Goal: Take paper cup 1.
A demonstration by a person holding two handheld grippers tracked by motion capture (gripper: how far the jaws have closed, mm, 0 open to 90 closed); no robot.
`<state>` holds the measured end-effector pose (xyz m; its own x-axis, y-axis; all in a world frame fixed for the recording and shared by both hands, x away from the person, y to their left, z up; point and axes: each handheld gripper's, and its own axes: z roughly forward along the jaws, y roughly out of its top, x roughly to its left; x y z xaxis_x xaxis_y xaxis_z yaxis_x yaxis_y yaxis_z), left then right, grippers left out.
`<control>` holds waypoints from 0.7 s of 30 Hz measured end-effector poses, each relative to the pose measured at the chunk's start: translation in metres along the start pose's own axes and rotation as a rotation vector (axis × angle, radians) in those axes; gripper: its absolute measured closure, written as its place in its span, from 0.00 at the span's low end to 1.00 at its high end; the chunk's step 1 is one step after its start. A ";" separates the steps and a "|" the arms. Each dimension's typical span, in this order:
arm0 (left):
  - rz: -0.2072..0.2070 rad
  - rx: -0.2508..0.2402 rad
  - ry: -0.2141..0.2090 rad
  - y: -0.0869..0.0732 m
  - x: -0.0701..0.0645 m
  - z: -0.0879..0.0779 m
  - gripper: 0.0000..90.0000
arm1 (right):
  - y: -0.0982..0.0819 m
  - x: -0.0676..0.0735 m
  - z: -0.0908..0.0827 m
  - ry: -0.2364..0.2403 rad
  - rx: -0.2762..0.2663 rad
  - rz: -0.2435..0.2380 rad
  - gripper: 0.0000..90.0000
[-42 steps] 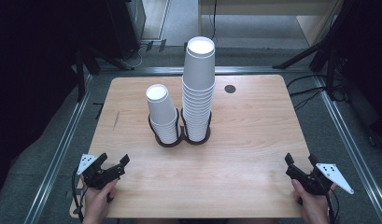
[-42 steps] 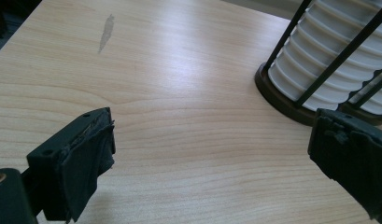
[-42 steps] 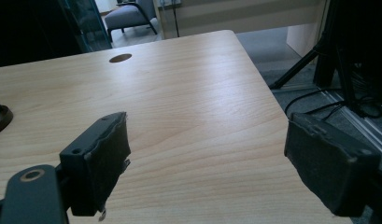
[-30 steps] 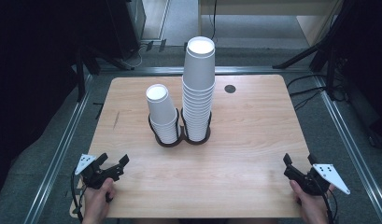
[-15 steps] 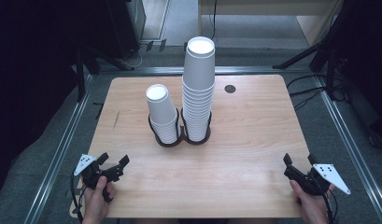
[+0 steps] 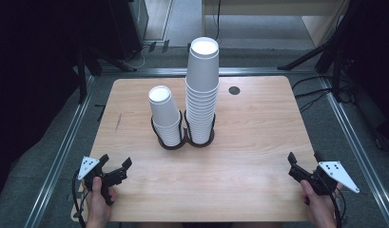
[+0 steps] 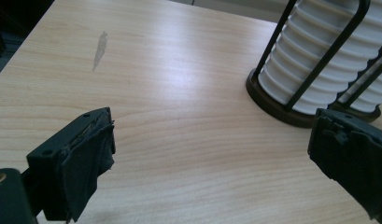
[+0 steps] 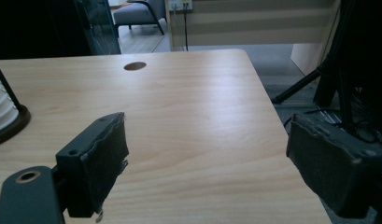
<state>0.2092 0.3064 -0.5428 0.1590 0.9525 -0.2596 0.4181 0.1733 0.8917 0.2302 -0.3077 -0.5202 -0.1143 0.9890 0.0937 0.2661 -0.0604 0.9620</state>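
Start of the job, nothing gripped. My left tongs (image 6: 117,167) sit at the near left corner of the bench (image 6: 258,142), jaws wide apart and empty. My right tongs (image 6: 302,164) sit at the near right corner, jaws also wide apart, empty. Both are well apart from the cups.

The cups stand mid-bench in a black wire holder (image 6: 182,141) with two rings: a short stack (image 6: 164,116) in the left ring and a tall stack (image 6: 201,90) in the right ring, the two just beside each other. Both stacks are upside down, bases up.

I judge this as the approach step: the left tongs point toward the short stack, so that looks like the first target. The next move calls for reaching forward and up to the top cup, closing on one cup wall only, and lifting straight so the holder does not tip.

View differences: the high view shows both stacks whole, their heights, and a dark round hole (image 6: 234,90) in the bench behind them. The left gripper view shows the holder's brown base (image 7: 277,105), its wire uprights and the ribbed cup rims (image 7: 310,65) close up, plus a grey smear (image 7: 100,49) on the wood, but no stack tops. The right gripper view catches only the holder's edge (image 8: 9,123) at far left, plus the hole (image 8: 135,66) and a chair (image 8: 137,11) beyond the bench.
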 end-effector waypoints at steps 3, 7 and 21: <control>-0.001 -0.004 -0.003 0.006 -0.005 0.002 0.01 | 0.012 0.008 0.000 0.015 -0.006 -0.006 0.14; -0.009 -0.013 -0.057 0.016 -0.013 0.003 0.01 | 0.027 0.018 0.001 0.043 -0.033 -0.003 0.14; 0.051 -0.027 -0.020 0.044 -0.056 0.017 0.01 | 0.083 0.050 0.011 0.157 -0.096 -0.002 0.13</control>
<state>0.2338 0.2568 -0.4950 0.1976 0.9551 -0.2209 0.3844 0.1318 0.9137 0.2572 -0.2618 -0.4390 -0.2643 0.9565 0.1234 0.1743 -0.0784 0.9816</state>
